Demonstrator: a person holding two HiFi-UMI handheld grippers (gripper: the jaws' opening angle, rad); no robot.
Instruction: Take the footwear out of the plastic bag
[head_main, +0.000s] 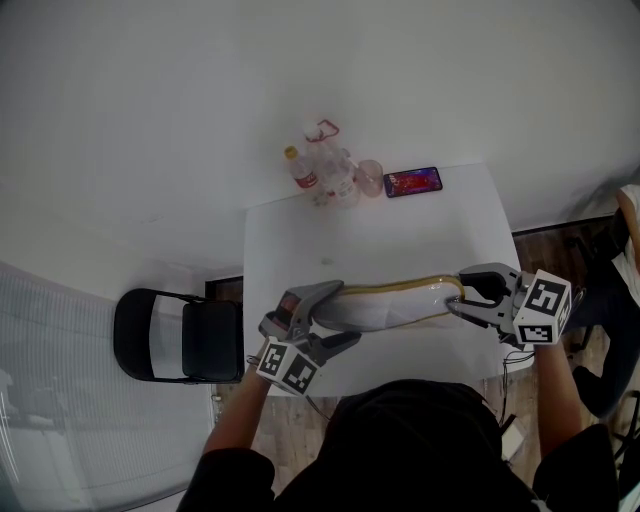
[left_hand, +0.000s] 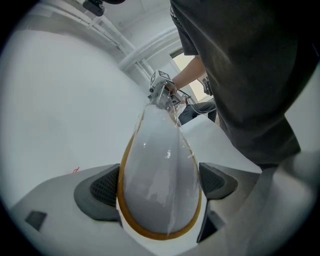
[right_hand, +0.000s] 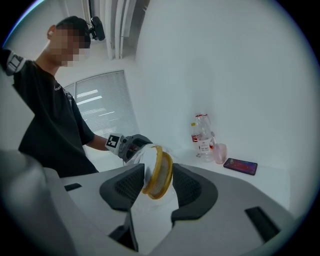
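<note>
A white shoe (head_main: 385, 303) with a tan sole rim, wrapped in a clear plastic bag (left_hand: 184, 146), hangs lengthwise just above the white table (head_main: 300, 240). My left gripper (head_main: 333, 316) is shut on its left end. In the left gripper view the sole (left_hand: 157, 185) fills the gap between the dark pads (left_hand: 104, 187). My right gripper (head_main: 468, 297) is shut on the other end. There the tan rim (right_hand: 159, 175) sits between the pads (right_hand: 189, 186), with clear film (right_hand: 150, 200) hanging below it.
At the table's far edge stand two plastic bottles (head_main: 328, 170), a pink cup (head_main: 369, 179) and a phone (head_main: 412, 182). A black chair (head_main: 180, 335) stands left of the table. Another person's arm (head_main: 630, 215) shows at the right edge.
</note>
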